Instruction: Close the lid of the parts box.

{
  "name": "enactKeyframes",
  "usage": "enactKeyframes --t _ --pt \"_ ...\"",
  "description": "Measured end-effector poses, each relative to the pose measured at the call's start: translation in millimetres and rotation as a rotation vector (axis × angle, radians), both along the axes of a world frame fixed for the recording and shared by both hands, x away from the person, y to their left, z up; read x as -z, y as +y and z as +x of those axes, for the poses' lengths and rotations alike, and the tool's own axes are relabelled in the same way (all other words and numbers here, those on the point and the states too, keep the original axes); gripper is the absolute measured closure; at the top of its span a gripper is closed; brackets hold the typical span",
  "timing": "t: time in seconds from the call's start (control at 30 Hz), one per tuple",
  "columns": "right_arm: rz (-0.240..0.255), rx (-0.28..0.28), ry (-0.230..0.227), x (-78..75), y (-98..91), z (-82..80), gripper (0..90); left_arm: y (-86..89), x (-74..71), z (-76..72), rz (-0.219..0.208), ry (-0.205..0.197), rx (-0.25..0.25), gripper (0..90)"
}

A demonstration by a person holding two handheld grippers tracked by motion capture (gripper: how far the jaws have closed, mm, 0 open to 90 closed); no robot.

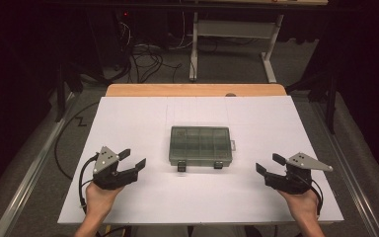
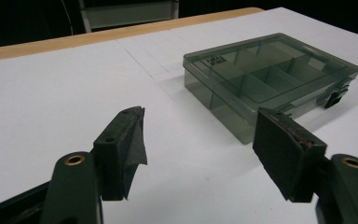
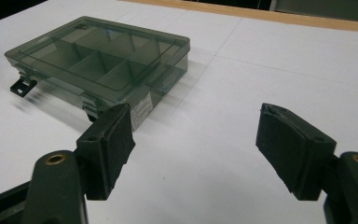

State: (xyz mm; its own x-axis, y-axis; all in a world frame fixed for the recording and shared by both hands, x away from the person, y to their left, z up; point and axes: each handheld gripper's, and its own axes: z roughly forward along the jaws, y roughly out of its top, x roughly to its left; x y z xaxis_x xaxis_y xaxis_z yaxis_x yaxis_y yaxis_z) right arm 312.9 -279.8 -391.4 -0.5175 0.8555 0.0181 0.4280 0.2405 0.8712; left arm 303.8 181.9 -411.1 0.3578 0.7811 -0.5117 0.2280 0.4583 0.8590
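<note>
One box [image 1: 201,145] sits near the middle of the counter [image 1: 128,118], a shade toward the near edge, lid down, its two dark latches [image 1: 181,165] facing the person. It looks like thin, clear, smoky plastic with dividers inside: probably light, stiff in the walls but with some flex in the lid, and smooth enough to slip under a pinch. I judge the short side walls the best places to take hold (the latches are small and would call for a fingertip nip instead). The left tool [image 1: 132,162] waits by the near-left of the box, the right tool [image 1: 269,166] by the near-right; both stand spread wide with nothing between the pads. No contents are apparent through the tinted lid. The small label [image 2: 213,60] on it is too blurred to read, and the hinge side faces away.
</note>
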Motion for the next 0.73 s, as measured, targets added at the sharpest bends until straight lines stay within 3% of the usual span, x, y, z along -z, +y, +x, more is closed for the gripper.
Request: enactKeyframes --t 0.13,0.23,0.27,0.37,0.5,0.73 --pt "0.037 0.011 -0.011 5.2 -8.1 -4.9 26.2 4.6 2.6 -8.1 -0.025 0.001 0.000 35.9" --pt "0.040 0.020 -0.032 8.2 -14.2 -12.1 26.1 7.5 9.4 -17.3 0.021 -0.005 0.006 36.1" --pt "0.047 0.020 -0.032 9.2 -16.0 -13.8 25.9 9.1 9.0 -18.6 0.015 -0.009 0.006 36.0" --pt "0.053 0.027 -0.052 10.7 -19.7 -15.9 25.3 11.5 8.1 -16.9 0.000 -0.012 0.003 35.1" --pt "0.042 0.021 -0.045 14.5 -18.8 -14.4 24.3 8.7 11.2 -12.9 0.004 0.005 0.016 33.9" --pt "0.021 0.019 -0.053 16.2 -17.2 -14.9 23.5 7.6 10.1 -10.0 -0.011 -0.003 0.014 31.4"
